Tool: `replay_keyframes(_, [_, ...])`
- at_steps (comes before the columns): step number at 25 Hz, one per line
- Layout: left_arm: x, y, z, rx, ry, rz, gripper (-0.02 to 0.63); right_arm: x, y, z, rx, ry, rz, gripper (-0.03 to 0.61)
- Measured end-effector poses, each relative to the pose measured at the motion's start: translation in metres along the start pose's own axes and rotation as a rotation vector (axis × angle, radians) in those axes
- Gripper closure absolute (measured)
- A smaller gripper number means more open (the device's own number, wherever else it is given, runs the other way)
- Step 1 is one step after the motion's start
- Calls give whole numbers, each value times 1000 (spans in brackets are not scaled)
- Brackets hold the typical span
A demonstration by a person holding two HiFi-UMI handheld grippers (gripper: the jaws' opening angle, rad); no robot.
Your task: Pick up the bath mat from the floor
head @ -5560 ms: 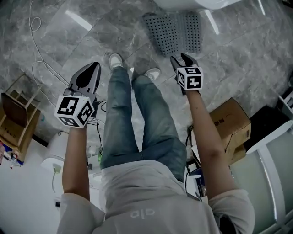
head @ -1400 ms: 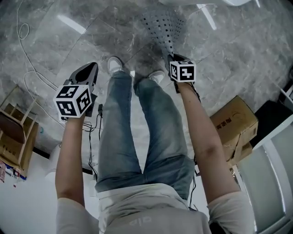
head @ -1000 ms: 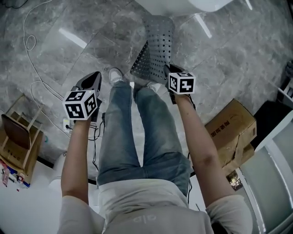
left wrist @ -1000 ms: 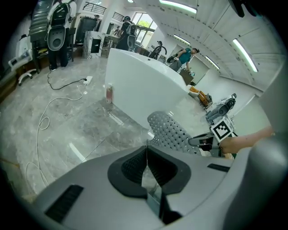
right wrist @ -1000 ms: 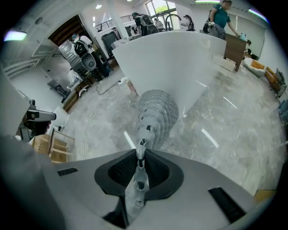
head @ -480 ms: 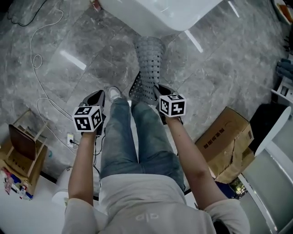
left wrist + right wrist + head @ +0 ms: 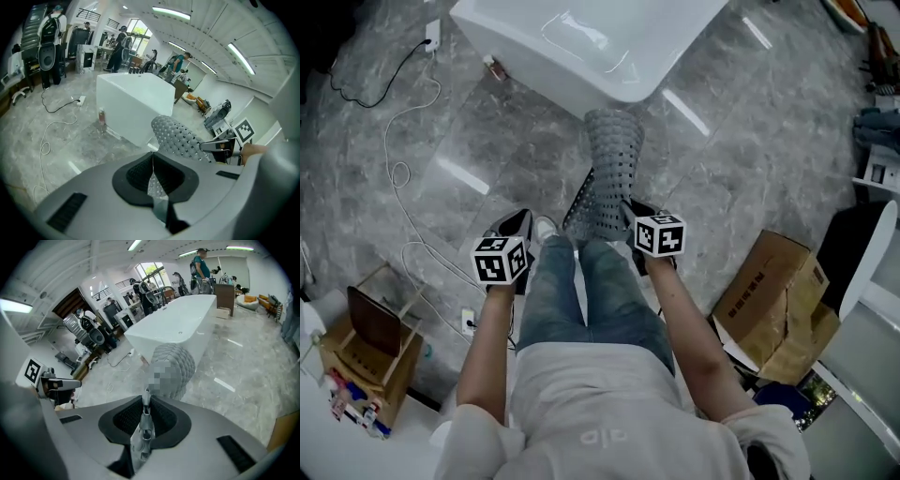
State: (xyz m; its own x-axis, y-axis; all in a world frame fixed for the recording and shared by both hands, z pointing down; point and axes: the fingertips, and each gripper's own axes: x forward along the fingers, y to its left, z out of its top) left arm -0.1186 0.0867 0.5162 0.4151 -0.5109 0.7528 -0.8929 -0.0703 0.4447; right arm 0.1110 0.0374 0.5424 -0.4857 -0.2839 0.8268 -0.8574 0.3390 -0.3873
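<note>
Now both grippers are closed on the bath mat (image 7: 614,159): the left gripper (image 7: 152,165) pinches a thin edge of it between its pads, and the right gripper (image 7: 145,414) clamps another edge in the same way. The grey mat, full of holes, curves forward from the two grippers, above the marble floor (image 7: 487,141) and in front of the white bathtub (image 7: 581,47). A cardboard box (image 7: 773,291) stands at the right.

The grey perforated rubber bath mat (image 7: 610,173), covered in rows of small round holes, is bowed into a rounded hump. Its near edge is lifted at 2 corners, and its far end droops downward.
</note>
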Motion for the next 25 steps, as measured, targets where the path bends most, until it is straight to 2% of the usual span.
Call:
replay_keyframes(6, [-33,-38,54,72,-28,-29,598,-60,10,36,75,-85,6,509])
replay_keyframes(12, [-57,-70,114,122,-73,-33,598,-119,18,78,90,-178,14,511])
replay_keyframes(19, [-102,-127,169,202,-180,-102,598,-198,32,117,85,-311,27,511])
replay_keyframes(22, [-124,-158,194,256,-229,-137,598,-237,39,139,57,-378,31,511])
replay_keyframes(25, [-149,-187,225,269,-302,-180,598,-274,45,162,24,-444,36,511])
